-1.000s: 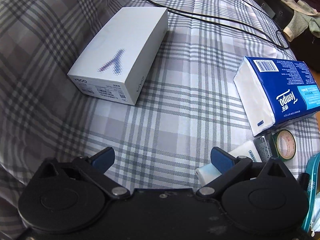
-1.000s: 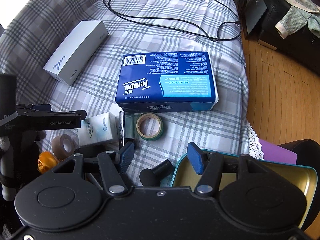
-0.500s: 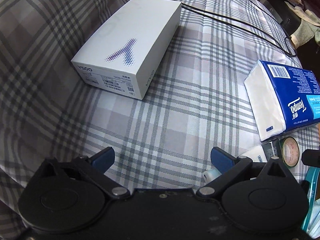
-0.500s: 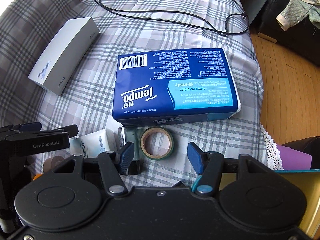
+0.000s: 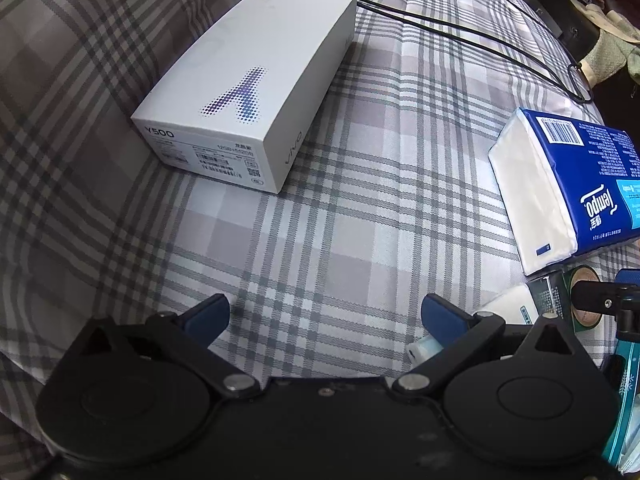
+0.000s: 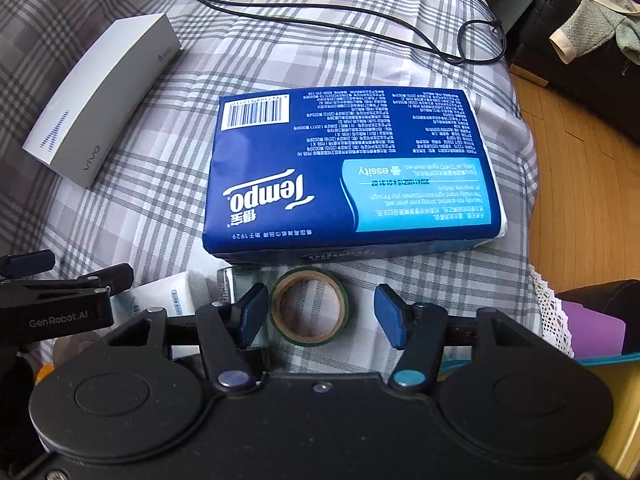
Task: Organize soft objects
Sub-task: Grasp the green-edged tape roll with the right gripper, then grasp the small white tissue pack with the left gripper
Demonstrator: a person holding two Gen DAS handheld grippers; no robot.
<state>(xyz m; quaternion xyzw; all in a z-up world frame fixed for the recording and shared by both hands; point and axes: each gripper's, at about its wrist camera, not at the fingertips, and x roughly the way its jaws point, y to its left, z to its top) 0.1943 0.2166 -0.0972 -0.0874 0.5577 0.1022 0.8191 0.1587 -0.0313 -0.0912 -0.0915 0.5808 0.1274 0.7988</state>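
We're over the plaid bedspread [image 6: 168,208], and the biggest thing on it is the blue tissue pack [image 6: 352,172], lying flat in the middle, its long side across our view. Left and farther off sits the white box [image 6: 100,96]; a black cable [image 6: 320,4] loops along the far edge.

That pack looks like our soft item. We'd judge it light and squashy, with a slick plastic wrap that could slide under the pads. Best bet is to pinch across its short width near the middle, or take one end, where the white tissue shows through in the left view [image 5: 528,188], and squeeze gently so it dents without slipping.

The right gripper [image 6: 320,312] hangs just near of the pack, jaws spread and holding nothing; between them lies a tape roll [image 6: 308,306], untouched by either pad. The pack's near edge is just beyond the fingertips.

The left gripper [image 5: 324,316] is spread wide over bare cloth, with the pack well off to its right. A small white tube [image 6: 176,292] lies left of the tape.
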